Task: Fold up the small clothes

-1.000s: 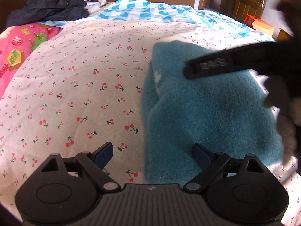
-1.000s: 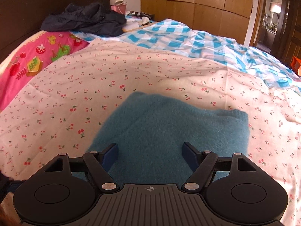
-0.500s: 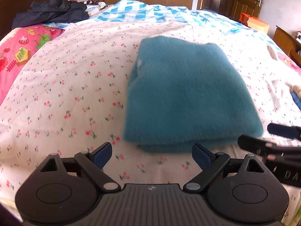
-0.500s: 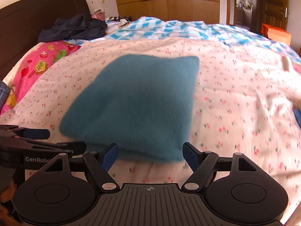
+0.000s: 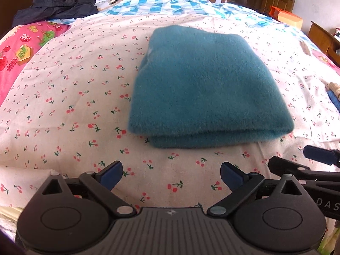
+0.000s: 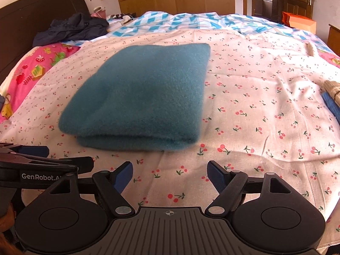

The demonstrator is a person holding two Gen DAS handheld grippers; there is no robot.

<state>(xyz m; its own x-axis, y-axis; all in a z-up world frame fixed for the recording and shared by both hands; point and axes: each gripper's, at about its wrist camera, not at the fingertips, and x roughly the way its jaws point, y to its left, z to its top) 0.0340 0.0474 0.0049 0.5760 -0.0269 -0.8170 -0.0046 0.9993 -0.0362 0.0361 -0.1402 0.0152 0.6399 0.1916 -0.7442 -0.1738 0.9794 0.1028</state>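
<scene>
Teal garment (image 5: 204, 85) folded, released; both grippers withdrawn.

Each claw (image 5: 171, 175) (image 6: 170, 175) is matte black plastic with blue pads, silver pivot screws (one arm lettered "GenRobot.AI").

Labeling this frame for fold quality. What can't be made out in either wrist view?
- Teal garment: its type and inner layers, hidden by its own folds in both views; fuzzy, slightly blurred.
- Striped item at the right edge: cut off by the frame, identity unclear.
- Dark clothing by the headboard: too far to identify.
- Left gripper and right gripper: both open, holding nothing.
</scene>
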